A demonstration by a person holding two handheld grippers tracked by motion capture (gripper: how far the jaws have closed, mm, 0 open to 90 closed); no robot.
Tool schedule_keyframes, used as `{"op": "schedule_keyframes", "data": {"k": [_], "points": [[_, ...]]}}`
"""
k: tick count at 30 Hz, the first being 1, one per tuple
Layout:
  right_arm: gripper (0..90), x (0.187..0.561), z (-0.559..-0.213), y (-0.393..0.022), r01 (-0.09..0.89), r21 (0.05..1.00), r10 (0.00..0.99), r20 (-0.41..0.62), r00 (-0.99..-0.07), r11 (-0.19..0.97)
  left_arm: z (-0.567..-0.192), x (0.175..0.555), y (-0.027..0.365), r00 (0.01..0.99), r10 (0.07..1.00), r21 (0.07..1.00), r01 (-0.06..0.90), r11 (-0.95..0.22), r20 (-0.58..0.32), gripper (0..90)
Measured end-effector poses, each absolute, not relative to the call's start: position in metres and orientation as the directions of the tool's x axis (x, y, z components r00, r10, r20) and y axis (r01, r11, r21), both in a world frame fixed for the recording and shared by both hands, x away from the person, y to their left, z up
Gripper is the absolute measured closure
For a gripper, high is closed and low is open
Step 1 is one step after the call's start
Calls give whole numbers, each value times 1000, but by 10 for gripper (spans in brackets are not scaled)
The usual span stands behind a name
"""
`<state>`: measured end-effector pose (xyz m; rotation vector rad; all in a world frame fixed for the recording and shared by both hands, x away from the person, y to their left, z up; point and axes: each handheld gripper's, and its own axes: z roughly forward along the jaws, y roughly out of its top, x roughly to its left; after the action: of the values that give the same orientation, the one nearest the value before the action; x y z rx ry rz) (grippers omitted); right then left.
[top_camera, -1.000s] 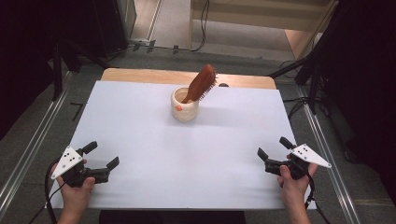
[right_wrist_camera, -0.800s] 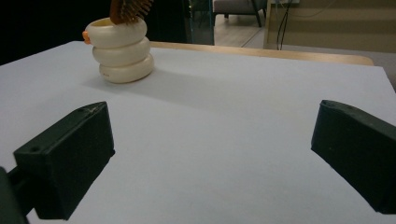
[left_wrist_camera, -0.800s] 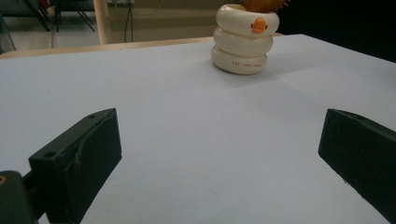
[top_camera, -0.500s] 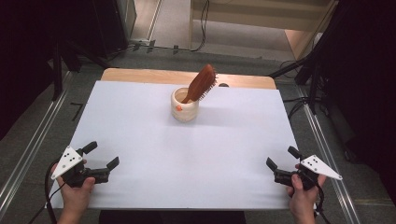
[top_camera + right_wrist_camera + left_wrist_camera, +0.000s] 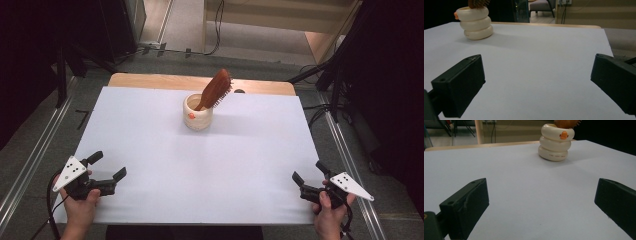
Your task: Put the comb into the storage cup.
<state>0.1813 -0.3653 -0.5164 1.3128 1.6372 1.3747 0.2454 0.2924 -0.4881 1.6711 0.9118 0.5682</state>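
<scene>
1. Right now, from my remote seat, the cream holder (image 5: 198, 113) stands upright on the far middle of the white table cover (image 5: 150, 130), well apart from both grippers; it looks like three stacked rings with a small orange duck-bill mark (image 5: 564, 135) on the top ring
2. I can see a line of small dark writing (image 5: 555, 156) on the bottom ring in the left gripper view, but it is too small for me to read
3. A brown wooden hairbrush (image 5: 215, 89) sits in the holder, handle down and head tilted up to the right; its bristles face right
4. My left gripper (image 5: 109, 172) is held in the person's left hand (image 5: 80, 207) at the near left corner of the cover, jaws spread wide and holding nothing; in its own view the holder lies far ahead between the two jaws, toward the right one
5. My right gripper (image 5: 309, 174) is in the right hand (image 5: 327, 215) at the near right edge, jaws likewise wide apart and empty; in its own view the holder (image 5: 475, 23) shows far off at the upper left
6. A strip of bare wooden tabletop (image 5: 150, 80) shows beyond the far edge of the cover, and cables (image 5: 217, 20) trail over the floor behind it
</scene>
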Motion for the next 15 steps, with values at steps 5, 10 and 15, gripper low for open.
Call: {"op": "schedule_keyframes", "data": {"k": [5, 10, 15], "points": [[0, 182, -519, -360, 298, 954, 940, 117, -322, -16, -488, 246, 292, 591, 803, 954, 280, -109, -82, 0], [0, 184, -520, -359, 297, 955, 940, 104, -325, -2, -489, 245, 292, 588, 805, 954, 281, -107, -83, 0], [0, 185, -521, -359, 301, 954, 942, 113, -316, -14, -489, 246, 291, 587, 806, 953, 281, -116, -75, 0]]}}
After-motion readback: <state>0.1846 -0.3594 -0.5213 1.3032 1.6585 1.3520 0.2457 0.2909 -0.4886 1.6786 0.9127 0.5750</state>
